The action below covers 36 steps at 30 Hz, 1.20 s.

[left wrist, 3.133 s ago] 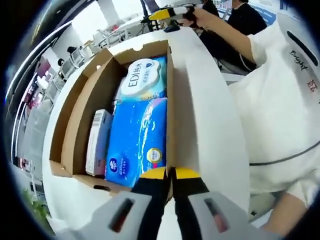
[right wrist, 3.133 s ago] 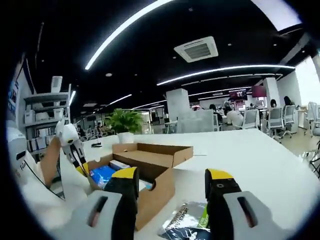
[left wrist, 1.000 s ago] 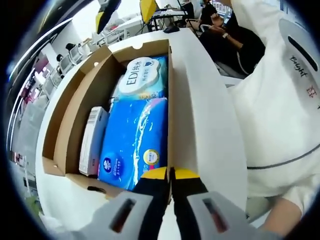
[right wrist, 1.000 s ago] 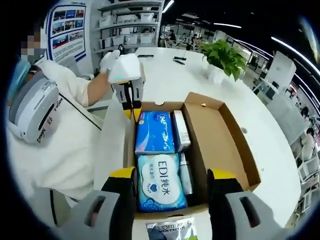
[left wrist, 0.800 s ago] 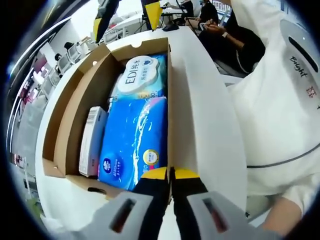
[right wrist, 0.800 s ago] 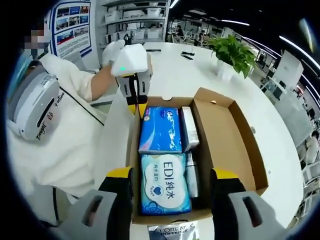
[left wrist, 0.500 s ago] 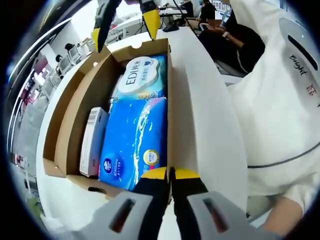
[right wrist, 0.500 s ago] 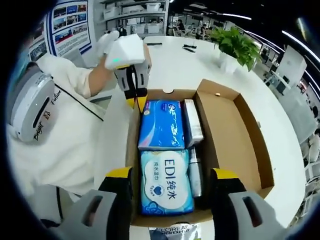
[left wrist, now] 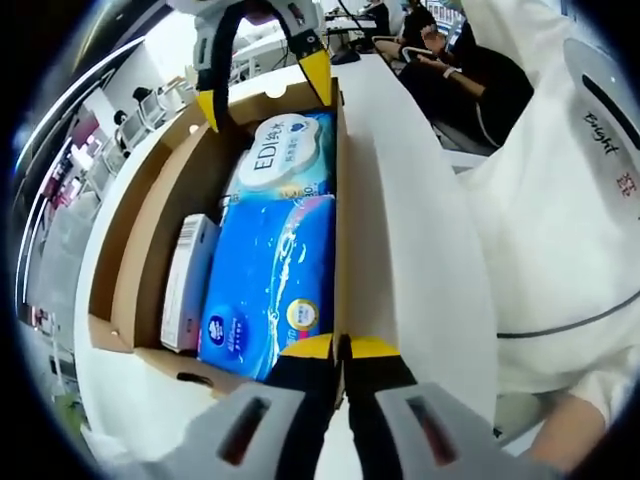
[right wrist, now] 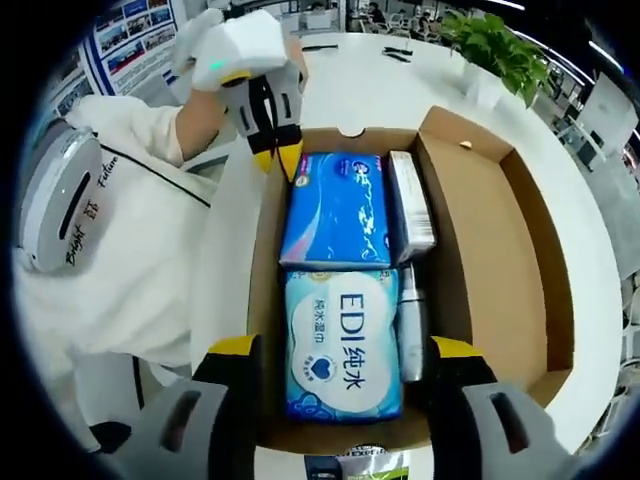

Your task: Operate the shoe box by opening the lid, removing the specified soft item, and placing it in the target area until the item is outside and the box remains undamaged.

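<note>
The open cardboard shoe box holds a white-and-blue "EDI" soft pack, a blue tissue pack and a slim white carton. My left gripper is shut on the box's side wall at the near corner. My right gripper hangs open over the far end. In the right gripper view its jaws straddle the EDI pack without touching it. The blue pack lies beyond, with the left gripper at that corner of the box.
The brown lid lies open flat to the right of the contents. A silver tube and the white carton sit along the divider. A dark L'Oreal packet lies on the white table. The person's white sleeve is close on the left.
My right gripper has come down closer over the EDI pack end of the box, still open. The left gripper keeps its hold on the wall; the box has not moved.
</note>
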Tool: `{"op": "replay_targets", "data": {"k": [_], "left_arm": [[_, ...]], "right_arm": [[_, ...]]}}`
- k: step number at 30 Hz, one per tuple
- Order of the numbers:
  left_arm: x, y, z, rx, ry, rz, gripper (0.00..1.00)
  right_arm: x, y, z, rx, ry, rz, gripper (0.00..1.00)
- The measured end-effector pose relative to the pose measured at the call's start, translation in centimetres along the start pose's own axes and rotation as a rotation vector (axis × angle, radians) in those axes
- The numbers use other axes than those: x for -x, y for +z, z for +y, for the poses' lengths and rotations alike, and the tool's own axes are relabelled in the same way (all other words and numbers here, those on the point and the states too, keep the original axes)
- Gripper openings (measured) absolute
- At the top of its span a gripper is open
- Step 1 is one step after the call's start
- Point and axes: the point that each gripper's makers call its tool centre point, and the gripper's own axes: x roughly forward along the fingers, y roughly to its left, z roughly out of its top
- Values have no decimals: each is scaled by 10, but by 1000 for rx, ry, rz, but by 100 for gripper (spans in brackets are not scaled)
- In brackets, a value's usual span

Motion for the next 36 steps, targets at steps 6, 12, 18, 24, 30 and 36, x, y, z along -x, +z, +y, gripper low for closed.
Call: {"op": "replay_targets", "data": {"k": [6,12,18,24,30,36], "left_arm": [[0,0,0,-2,3,1,2],[0,0,0,2,6,8,3],[-1,0,0,6,7,8,3],[-1,0,0,7,6,9,3],[-1,-1,0,4,11,7,3],[-1,-1,0,6,6,5,3]], "right_arm": [[-9,-1,-1,5,9,30,71],[-20,-4,0,31,11,62,75],[-31,-13,4,20,31,119,70],[-39,-13,5,36,22,122,70],[-60,-21,9,57,35,174,64],[-65,-22,7,34,40,159,66]]}}
